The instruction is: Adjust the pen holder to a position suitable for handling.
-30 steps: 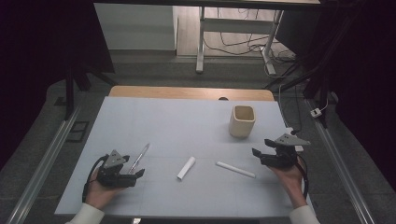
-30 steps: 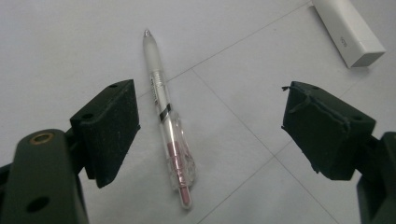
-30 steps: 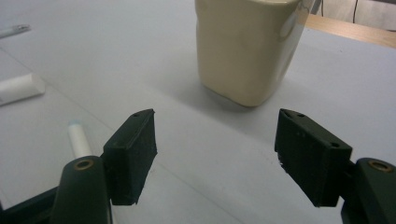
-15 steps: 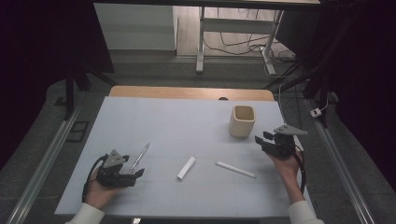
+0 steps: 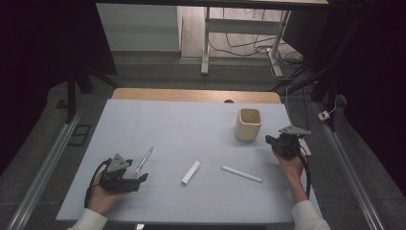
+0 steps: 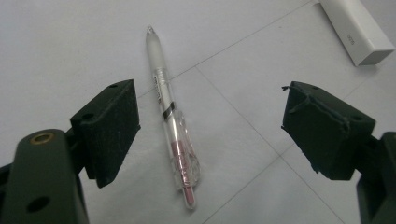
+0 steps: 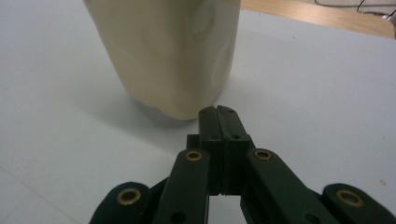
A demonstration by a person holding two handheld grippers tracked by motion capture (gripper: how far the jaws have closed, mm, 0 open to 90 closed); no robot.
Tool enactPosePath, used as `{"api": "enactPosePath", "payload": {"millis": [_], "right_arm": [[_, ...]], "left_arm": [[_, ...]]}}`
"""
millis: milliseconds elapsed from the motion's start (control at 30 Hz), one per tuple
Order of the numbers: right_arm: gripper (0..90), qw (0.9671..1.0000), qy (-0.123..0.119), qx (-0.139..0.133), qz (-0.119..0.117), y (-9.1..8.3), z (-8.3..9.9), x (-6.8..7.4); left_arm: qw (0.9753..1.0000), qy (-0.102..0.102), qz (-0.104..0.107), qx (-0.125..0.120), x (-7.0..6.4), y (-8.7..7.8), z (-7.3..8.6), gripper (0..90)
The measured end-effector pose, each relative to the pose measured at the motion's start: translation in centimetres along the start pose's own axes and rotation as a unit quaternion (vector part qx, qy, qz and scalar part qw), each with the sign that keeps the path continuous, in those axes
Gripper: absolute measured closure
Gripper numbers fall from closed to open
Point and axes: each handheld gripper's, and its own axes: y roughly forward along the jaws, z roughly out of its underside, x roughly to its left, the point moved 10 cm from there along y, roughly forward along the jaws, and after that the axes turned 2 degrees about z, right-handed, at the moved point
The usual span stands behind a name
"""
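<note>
The clear pen (image 6: 170,122) lies flat on the pale blue table (image 5: 191,124) at the lower left of the high view, between your left gripper's (image 5: 125,176) wide-open jaws, nearer the left one, touching neither. Your left gripper holds nothing. A white capped tube (image 5: 191,172) lies at lower centre, a white stick (image 5: 241,174) just right of it. Your right gripper (image 5: 280,144), jaws pressed together and empty, points at the cream cup (image 5: 248,124), close to its base.
</note>
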Motion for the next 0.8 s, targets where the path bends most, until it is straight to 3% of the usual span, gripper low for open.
{"api": "enactPosePath", "payload": {"millis": [133, 233, 400, 500, 800], "right_arm": [[89.3, 1.0000, 0.000, 0.001, 0.006, 0.8, -0.5, -0.6], [89.3, 0.9999, 0.014, 0.001, 0.007, 1.8, -0.7, -1.2], [89.3, 0.9997, 0.007, 0.022, 0.010, 3.5, -0.9, -1.3], [89.3, 0.9997, 0.015, 0.020, 0.007, 3.9, -1.0, -1.3], [89.3, 0.9993, 0.007, 0.037, 0.002, 5.2, -1.2, -1.1]], "left_arm": [[1.0000, -0.005, 0.002, -0.001, -0.1, 0.0, -0.1, 18.4], [1.0000, -0.004, 0.004, -0.005, -0.2, 0.0, -0.3, 18.4], [1.0000, 0.000, 0.008, -0.002, -0.3, 0.2, -0.2, 18.4], [0.9999, 0.005, 0.012, -0.002, -0.5, 0.4, -0.3, 18.4], [0.9999, 0.006, 0.015, -0.001, -0.3, 0.4, -0.1, 18.5]]}}
